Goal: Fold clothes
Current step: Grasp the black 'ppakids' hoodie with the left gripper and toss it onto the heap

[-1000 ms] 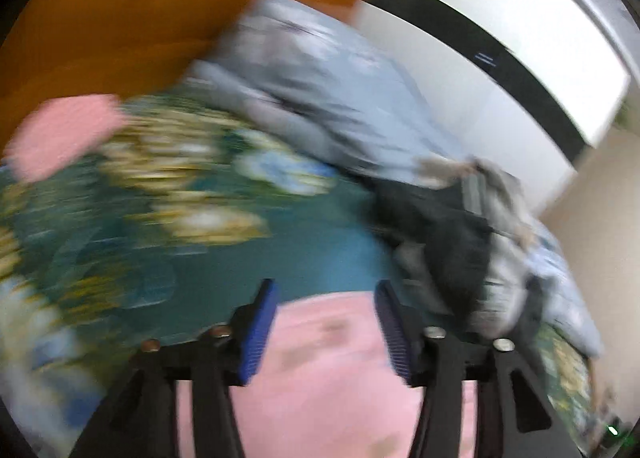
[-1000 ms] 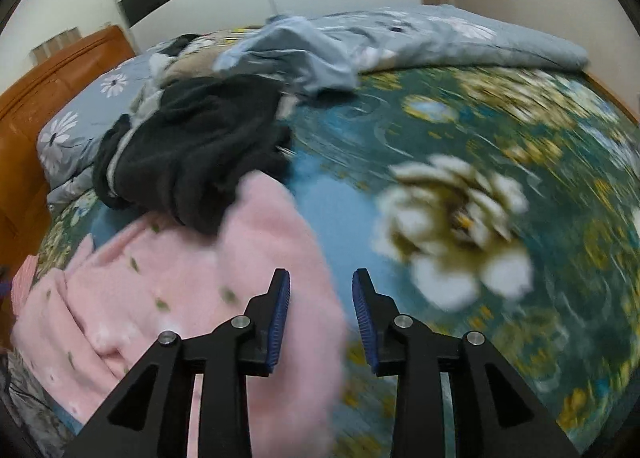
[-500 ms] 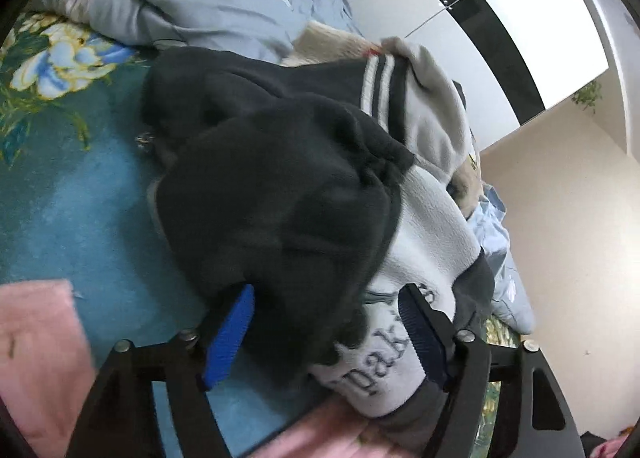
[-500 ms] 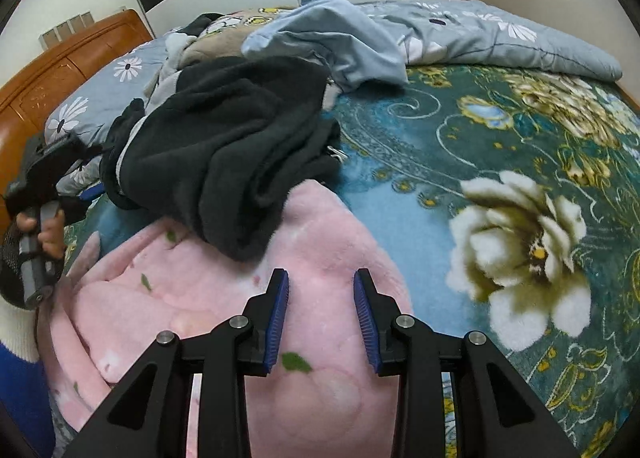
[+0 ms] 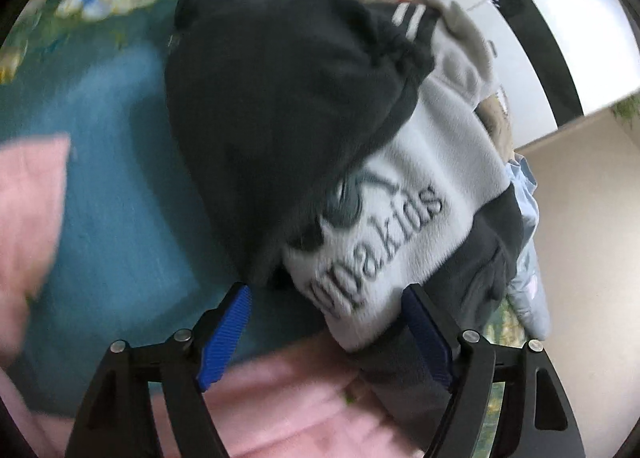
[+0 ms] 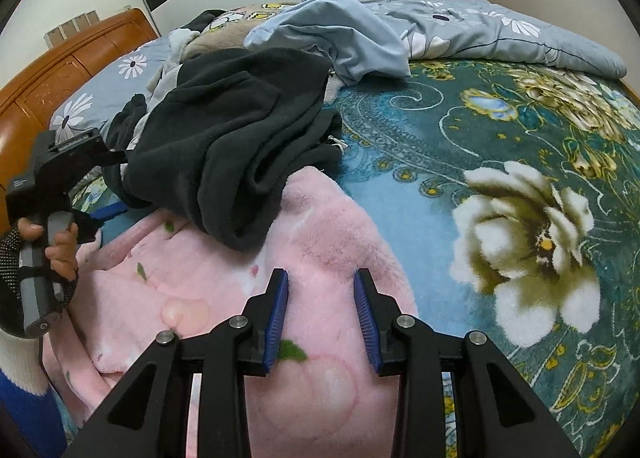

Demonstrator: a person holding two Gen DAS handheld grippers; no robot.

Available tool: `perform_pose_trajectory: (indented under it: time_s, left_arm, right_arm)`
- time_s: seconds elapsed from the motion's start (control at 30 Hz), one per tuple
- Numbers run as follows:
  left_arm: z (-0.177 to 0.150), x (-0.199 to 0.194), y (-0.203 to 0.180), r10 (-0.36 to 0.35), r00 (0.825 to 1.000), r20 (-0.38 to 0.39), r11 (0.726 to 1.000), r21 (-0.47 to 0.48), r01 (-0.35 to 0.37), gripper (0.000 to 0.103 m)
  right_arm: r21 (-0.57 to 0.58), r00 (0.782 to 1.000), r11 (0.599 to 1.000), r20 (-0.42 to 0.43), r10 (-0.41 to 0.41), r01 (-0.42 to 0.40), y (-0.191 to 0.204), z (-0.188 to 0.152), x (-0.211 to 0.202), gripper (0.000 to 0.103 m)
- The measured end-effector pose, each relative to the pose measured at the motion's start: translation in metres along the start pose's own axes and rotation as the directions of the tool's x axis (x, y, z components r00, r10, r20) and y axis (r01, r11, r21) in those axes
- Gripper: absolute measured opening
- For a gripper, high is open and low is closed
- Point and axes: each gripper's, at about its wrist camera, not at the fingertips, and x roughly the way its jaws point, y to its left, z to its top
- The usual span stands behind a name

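Since both tongs, left tongs (image 5: 326,328) and right tongs (image 6: 321,316), sit released, I'd pinch the soft, floppy grey-and-black fleece jacket's (image 5: 384,217) hem at 6 o'clock.

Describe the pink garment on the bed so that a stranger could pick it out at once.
Start at the bed with the teal floral blanket. At its near edge lies the pink garment, directly beneath the open right tool, with the dark fleece jacket overlapping its far side. It is the only pink piece, fluffy, dotted with small green leaves.
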Motion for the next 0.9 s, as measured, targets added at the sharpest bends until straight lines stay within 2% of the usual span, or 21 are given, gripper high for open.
perform_pose_trajectory:
  time_s: [0.13,0.23,0.3,0.37,0.43,0.47,0.5,0.57,0.73,0.83,0.9]
  left_arm:
    - [-0.010,0.005,0.003,-0.078,0.997,-0.018,0.995,-0.066,0.076,0.079]
    - [-0.010,0.005,0.001,-0.165,0.986,-0.022,0.980,-0.112,0.161,0.079]
    - [-0.009,0.007,-0.009,-0.190,0.982,-0.011,0.979,-0.084,0.188,0.079]
    - [-0.007,0.008,-0.017,-0.190,0.982,0.010,0.980,-0.065,0.190,0.071]
    - [-0.006,0.006,-0.019,-0.195,0.980,0.034,0.979,-0.059,0.197,0.057]
    - [-0.006,0.003,-0.021,-0.199,0.979,0.049,0.978,-0.047,0.202,0.046]
    - [-0.006,-0.001,-0.023,-0.198,0.978,0.061,0.979,-0.025,0.200,0.034]
    - [-0.006,-0.009,-0.030,-0.198,0.977,0.083,0.980,0.032,0.196,0.024]
    - [0.013,-0.047,-0.070,-0.252,0.953,0.167,0.949,0.235,0.210,0.019]
    - [0.039,-0.069,-0.100,-0.269,0.937,0.224,0.925,0.330,0.187,0.017]
    - [0.077,-0.083,-0.122,-0.266,0.923,0.279,0.905,0.402,0.140,0.015]
  right_arm:
    - [0.009,1.000,1.000,0.000,0.001,-0.001,0.000,-0.002,0.000,0.035]
    - [0.007,1.000,1.000,0.000,-0.001,0.001,0.000,-0.004,0.000,0.035]
    - [0.006,1.000,1.000,0.000,-0.003,0.003,0.001,-0.005,0.000,0.035]
    - [0.012,1.000,1.000,-0.002,-0.005,0.005,0.000,-0.005,0.000,0.035]
    - [0.019,1.000,1.000,-0.002,-0.004,0.004,-0.001,-0.006,0.000,0.035]
    - [0.019,1.000,1.000,-0.001,-0.003,0.003,-0.001,-0.006,-0.001,0.035]
    - [0.019,1.000,1.000,-0.002,-0.003,0.003,-0.002,-0.006,-0.001,0.035]
    - [0.019,1.000,1.000,-0.004,-0.004,0.004,-0.003,-0.008,0.000,0.035]
    - [0.020,1.000,1.000,-0.013,-0.001,0.001,-0.007,-0.008,0.004,0.035]
    - [0.013,1.000,1.000,-0.016,0.003,-0.003,-0.008,-0.008,0.005,0.035]
    - [0.009,1.000,1.000,-0.018,0.006,-0.005,-0.009,-0.008,0.006,0.035]
